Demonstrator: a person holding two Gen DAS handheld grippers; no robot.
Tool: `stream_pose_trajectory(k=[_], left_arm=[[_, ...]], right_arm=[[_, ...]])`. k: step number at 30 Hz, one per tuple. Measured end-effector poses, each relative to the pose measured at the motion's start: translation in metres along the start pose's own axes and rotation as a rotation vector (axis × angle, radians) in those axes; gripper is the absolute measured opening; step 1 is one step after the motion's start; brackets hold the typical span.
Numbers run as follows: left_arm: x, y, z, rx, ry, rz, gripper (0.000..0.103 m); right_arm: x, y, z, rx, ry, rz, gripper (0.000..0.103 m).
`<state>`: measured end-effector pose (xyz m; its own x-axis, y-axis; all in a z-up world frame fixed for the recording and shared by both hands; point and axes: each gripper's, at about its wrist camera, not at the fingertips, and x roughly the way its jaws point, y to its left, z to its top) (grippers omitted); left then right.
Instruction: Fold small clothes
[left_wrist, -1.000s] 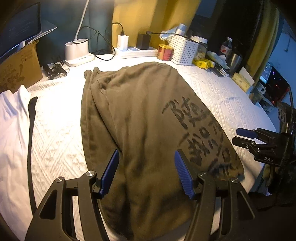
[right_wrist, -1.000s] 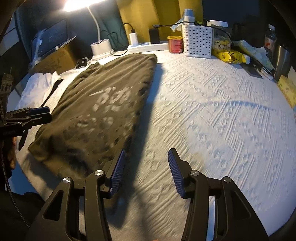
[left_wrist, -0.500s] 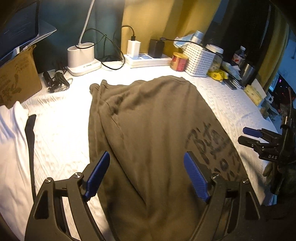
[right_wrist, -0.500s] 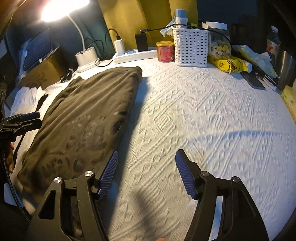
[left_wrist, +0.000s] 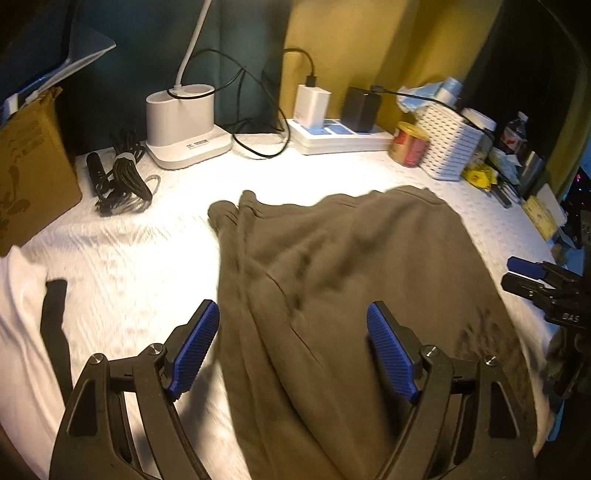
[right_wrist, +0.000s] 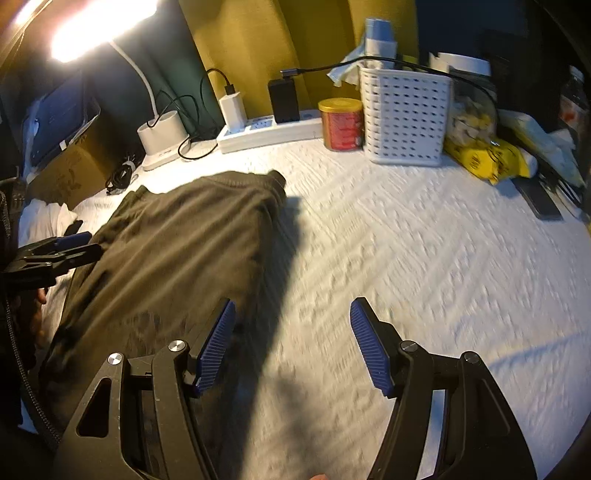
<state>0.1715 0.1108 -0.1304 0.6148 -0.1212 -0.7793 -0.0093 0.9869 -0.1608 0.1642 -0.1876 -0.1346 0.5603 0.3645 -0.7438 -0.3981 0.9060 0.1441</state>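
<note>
Both grippers have advanced along the garment toward the far end since the earlier frames, and their jaws stand wider than a second ago. Left gripper (left_wrist: 291, 347) hovers wide open over the olive garment (left_wrist: 351, 266), nothing between the blue pads (left_wrist: 194, 350), no pinch on cloth. Right gripper (right_wrist: 291, 347) is also wide open and empty, straddling the garment's right edge: one pad over the cloth, the other over bare white bedspread (right_wrist: 424, 240).

Garment lies flat and lengthwise on the bedspread, apparently already folded into a long strip, its far end bunched near the lamp base (left_wrist: 183, 123). The dark print on it, mid-frame earlier, now sits only at the lower right of the left view, blurred and unreadable. Judgement: 1 fold looks done, and both hands seem to be heading for the far corners for the next fold; nothing is grasped yet.

Outward: white cloth with a black strip (left_wrist: 53, 325) at left, cable bundle (left_wrist: 120, 177), cardboard box (left_wrist: 33, 166), power strip (left_wrist: 343, 138) with 2 chargers, red can (right_wrist: 341, 123), white perforated basket (right_wrist: 404, 116), yellow packet (right_wrist: 484, 158).

Writing: "DAS" reads on the right gripper's body in the left view. Lamp base label, can label, box print and yellow packet print are too small or blurred to read.
</note>
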Motion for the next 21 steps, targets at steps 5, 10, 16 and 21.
stream_pose_trajectory(k=[5,10,16,21], left_arm=[[0.02,0.005,0.011,0.031,0.008,0.056,0.082],[0.03,0.002,0.013,0.053,0.014,0.04,0.083],[0.035,-0.019,0.011,0.159,0.03,-0.029,0.08],[0.035,-0.031,0.01,0.2,0.025,-0.048,0.05]], right_arm=[[0.018,0.005,0.019,-0.008,-0.002,0.017,0.068],[0.036,0.012,0.033,-0.007,-0.008,0.053,0.068],[0.062,0.023,0.042,-0.016,0.017,0.114,0.068],[0.073,0.037,0.045,-0.06,0.018,0.136,0.068]])
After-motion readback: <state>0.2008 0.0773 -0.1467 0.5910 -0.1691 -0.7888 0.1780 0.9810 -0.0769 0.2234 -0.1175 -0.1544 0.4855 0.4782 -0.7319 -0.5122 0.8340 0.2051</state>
